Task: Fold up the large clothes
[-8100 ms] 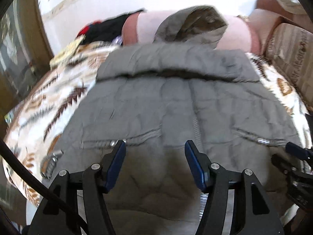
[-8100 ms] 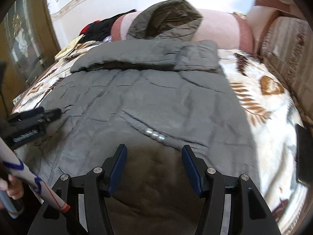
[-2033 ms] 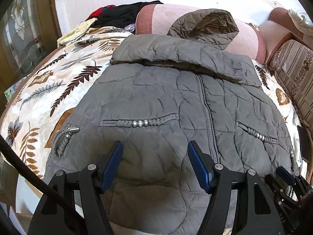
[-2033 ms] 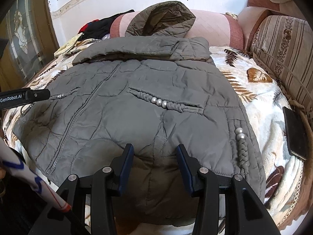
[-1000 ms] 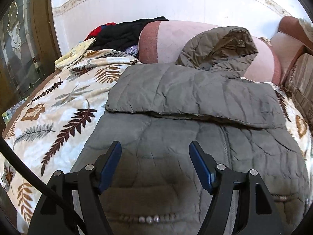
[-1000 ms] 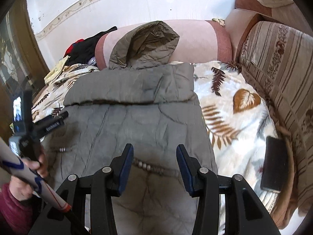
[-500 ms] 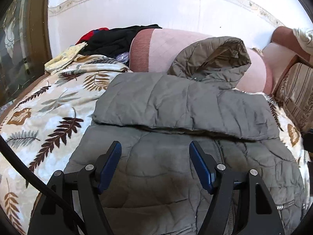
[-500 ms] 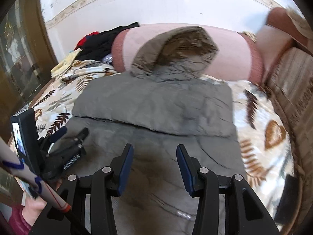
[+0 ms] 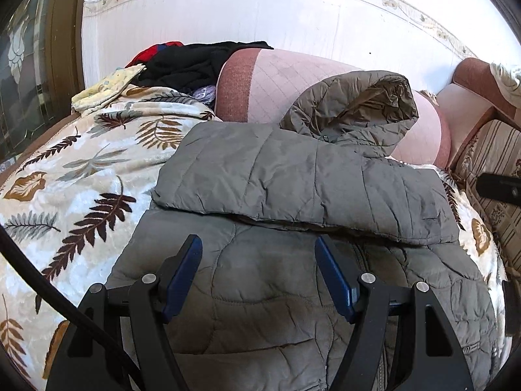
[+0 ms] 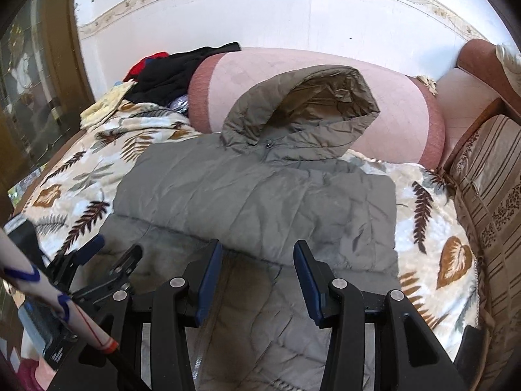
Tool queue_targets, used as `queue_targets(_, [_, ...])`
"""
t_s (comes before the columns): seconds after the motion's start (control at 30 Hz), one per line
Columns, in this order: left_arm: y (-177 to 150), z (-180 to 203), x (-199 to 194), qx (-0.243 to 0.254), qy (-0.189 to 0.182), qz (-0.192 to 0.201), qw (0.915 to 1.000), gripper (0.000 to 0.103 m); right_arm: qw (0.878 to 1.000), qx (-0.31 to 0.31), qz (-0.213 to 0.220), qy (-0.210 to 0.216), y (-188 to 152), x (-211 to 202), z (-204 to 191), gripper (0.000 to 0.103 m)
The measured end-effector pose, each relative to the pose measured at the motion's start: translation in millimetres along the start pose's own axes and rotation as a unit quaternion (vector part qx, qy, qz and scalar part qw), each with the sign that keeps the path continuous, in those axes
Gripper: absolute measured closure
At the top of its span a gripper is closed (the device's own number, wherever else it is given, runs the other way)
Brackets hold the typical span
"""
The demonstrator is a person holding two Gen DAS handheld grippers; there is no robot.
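A grey quilted jacket (image 9: 293, 286) lies flat on a bed covered by a cream blanket with a brown leaf print (image 9: 71, 202). The jacket fills the middle of the bed, its body running toward the near edge. Its sleeves are folded across the chest as a broad band (image 9: 302, 185) that spans the jacket from side to side. The hood (image 10: 302, 107) stands propped against a pink bolster (image 9: 270, 81) at the head of the bed, its shiny lining facing up.

The left hand-held gripper (image 9: 259, 273) hovers over the jacket's body just below the folded band, its blue-padded jaws standing wide with nothing between them. The right hand-held gripper (image 10: 257, 280) hangs over the same part of the jacket, nearer the band's lower edge; its jaws stand at a narrower gap and are also empty. In the right wrist view the left hand-held gripper shows at the lower left above the jacket's side, though that corner is blurred and it may or may not touch the cloth.

A heap of black and red clothes (image 9: 195, 62) sits at the far left corner of the bed, beside the bolster. A striped cushion (image 10: 488, 195) lines the right edge. A dark flat object (image 10: 469, 345), perhaps a phone, lies near the right edge of the blanket.
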State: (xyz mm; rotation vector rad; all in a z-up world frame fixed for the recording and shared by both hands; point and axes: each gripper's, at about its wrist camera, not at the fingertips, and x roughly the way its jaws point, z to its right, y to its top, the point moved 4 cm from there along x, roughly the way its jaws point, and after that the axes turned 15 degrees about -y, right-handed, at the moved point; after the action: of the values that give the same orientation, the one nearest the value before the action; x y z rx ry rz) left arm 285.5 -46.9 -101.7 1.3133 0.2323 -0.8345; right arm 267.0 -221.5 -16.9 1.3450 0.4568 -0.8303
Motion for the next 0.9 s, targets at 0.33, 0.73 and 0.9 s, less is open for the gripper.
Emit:
queue_targets(0.33, [3, -6, 6, -0.014, -0.006, -0.007, 0.9999, 0.032, 0.998, 0.054, -0.014, -0.022, 42, 32, 38, 0.053])
queue_targets(0.73, [0, -7, 21, -0.017, -0.009, -0.023, 0.9995, 0.032, 0.992, 0.116, -0.032, -0.039, 73, 67, 82, 0.053])
queue_targets(0.9, [-1, -7, 26, -0.021, -0.014, -0.031, 0.9992, 0.032, 0.99, 0.13, -0.033, -0.047, 86, 81, 96, 0.053])
